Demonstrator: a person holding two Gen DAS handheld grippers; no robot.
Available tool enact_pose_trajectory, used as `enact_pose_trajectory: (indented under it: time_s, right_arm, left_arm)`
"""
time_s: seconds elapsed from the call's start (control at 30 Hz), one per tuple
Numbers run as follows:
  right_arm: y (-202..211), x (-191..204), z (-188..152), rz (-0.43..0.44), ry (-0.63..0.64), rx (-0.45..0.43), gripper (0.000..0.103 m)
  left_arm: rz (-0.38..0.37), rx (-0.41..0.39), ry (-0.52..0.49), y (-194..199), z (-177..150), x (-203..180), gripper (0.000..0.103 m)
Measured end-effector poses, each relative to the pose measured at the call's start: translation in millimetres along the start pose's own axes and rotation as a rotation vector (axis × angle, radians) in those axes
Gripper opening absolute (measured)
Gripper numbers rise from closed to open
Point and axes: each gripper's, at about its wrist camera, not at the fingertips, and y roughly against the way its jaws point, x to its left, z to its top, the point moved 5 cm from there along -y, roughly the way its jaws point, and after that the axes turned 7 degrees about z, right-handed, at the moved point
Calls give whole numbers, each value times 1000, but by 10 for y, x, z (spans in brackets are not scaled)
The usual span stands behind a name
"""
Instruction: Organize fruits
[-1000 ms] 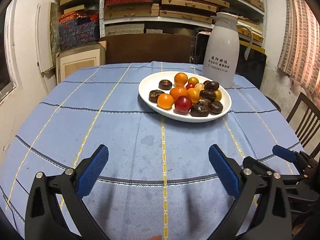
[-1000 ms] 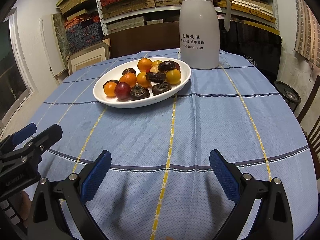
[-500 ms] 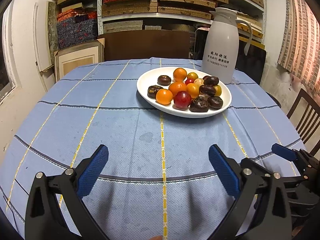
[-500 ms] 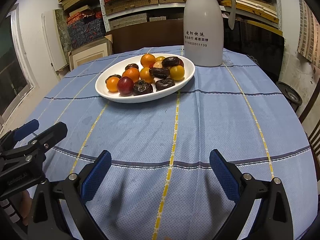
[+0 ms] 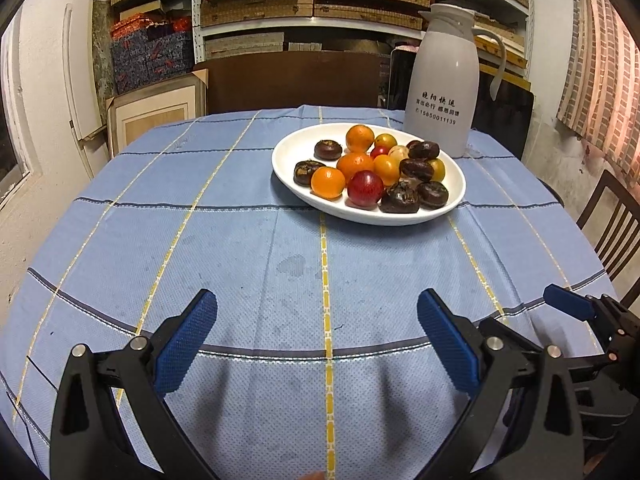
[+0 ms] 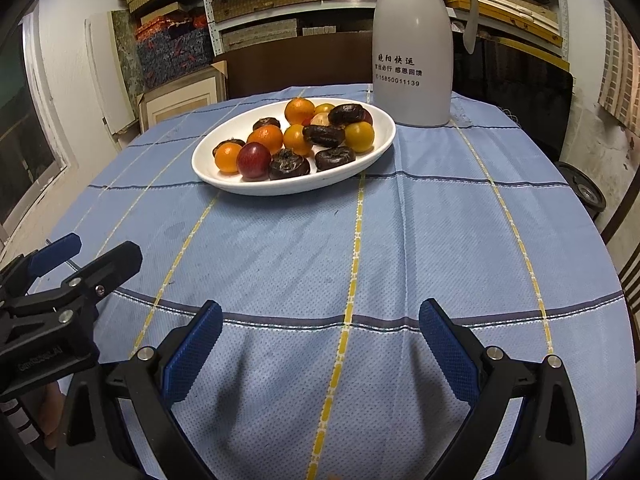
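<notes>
1. Plate [image 5: 368,216] — white, oval, stands on the blue tablecloth [image 5: 240,248] toward the far edge of the tabletop, right of centre in the left wrist view; it carries all the fruit visible

2. Jug [image 5: 440,80] — white, upright, just behind the plate at the far right; whether it touches the rim cannot be told

3. Fruit — oranges [image 5: 328,182], one red fruit [image 5: 365,188], small yellow ones [image 6: 359,136] and dark wrinkled ones [image 5: 400,199] lie heaped and touching, mostly in the right half of the plate; the left part of the plate is bare

4. Handling, judged: all pieces look small, light and round, so they are likely to roll or slip from a flat pad. The oranges and the red fruit appear firm and should bear a moderate squeeze. The dark ones look soft and could dent or stick, so light pressure is advised. Take hold across the widest part, from above, starting with a piece at the near rim to avoid disturbing the heap

5. Left gripper [image 5: 318,326] — jaws spread wide, nothing between them, over the near edge of the tabletop; plate well ahead and slightly right

6. Right gripper [image 6: 320,330] — jaws spread wide, empty, over the near edge; plate well ahead and to its left

7. No fruit is held or touched by either gripper
</notes>
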Motion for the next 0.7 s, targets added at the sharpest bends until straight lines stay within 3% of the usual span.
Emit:
enact_pose_trajectory:
  time_s: [0.7]
  right_arm:
    - [-81,-27,-49,-19,-3,43,99]
  left_arm:
    - [17,49,7,-121,-46,36,98]
